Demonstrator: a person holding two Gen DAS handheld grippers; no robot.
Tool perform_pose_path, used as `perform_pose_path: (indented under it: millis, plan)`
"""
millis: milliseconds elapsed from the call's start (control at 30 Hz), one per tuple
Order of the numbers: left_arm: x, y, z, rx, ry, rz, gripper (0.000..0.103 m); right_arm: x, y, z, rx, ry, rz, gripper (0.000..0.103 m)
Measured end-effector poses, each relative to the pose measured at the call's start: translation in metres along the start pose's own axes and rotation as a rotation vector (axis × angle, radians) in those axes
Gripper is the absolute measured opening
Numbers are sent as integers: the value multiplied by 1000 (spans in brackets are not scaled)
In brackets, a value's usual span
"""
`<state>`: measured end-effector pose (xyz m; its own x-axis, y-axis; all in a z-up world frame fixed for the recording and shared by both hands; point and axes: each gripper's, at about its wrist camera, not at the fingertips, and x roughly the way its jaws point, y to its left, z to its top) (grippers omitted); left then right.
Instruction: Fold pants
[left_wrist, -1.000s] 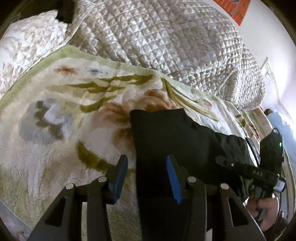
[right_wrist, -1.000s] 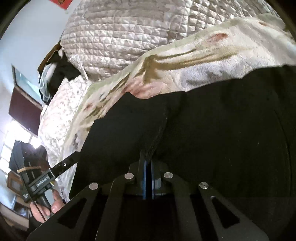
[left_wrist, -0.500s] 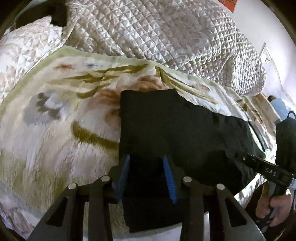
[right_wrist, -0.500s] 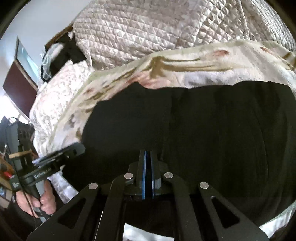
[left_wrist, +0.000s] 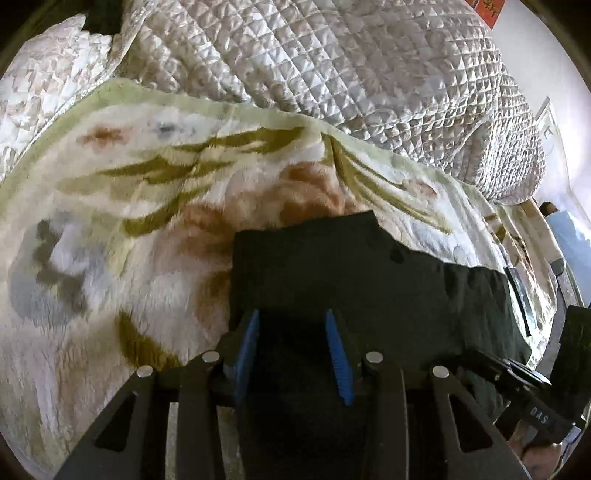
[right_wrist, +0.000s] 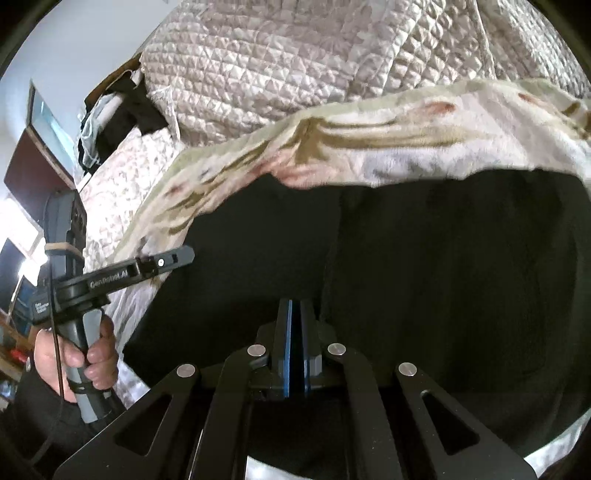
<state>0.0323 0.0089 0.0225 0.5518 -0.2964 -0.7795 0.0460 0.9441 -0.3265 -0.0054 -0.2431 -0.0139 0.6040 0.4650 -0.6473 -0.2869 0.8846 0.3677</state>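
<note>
The left gripper (left_wrist: 291, 332) has its blue fingers (left_wrist: 245, 341) spread, tipped down over the black pants (left_wrist: 332, 266). Its fingers have just closed a little, gripping nothing. The right gripper (right_wrist: 295, 317) has its fingers pressed together, low over the pants. The pants lie flat on the flowery blanket (left_wrist: 110, 221) on the bed.

Bare blanket (left_wrist: 110, 295) left of pants (left_wrist: 332, 280); quilt heap (left_wrist: 332, 74) blocks beyond.
</note>
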Motion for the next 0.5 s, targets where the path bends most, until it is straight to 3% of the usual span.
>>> perform_pose_path:
  millis: [167, 233, 500]
  plan:
    - [16, 6, 17, -15, 20, -15, 41, 19, -1, 19, 1, -4, -18, 4]
    - [21, 8, 19, -27, 12, -16, 41, 34, -7, 19, 10, 46, -40, 8]
    - [6, 0, 10, 19, -38, 7, 42, 16, -7, 10, -1, -1, -30, 10]
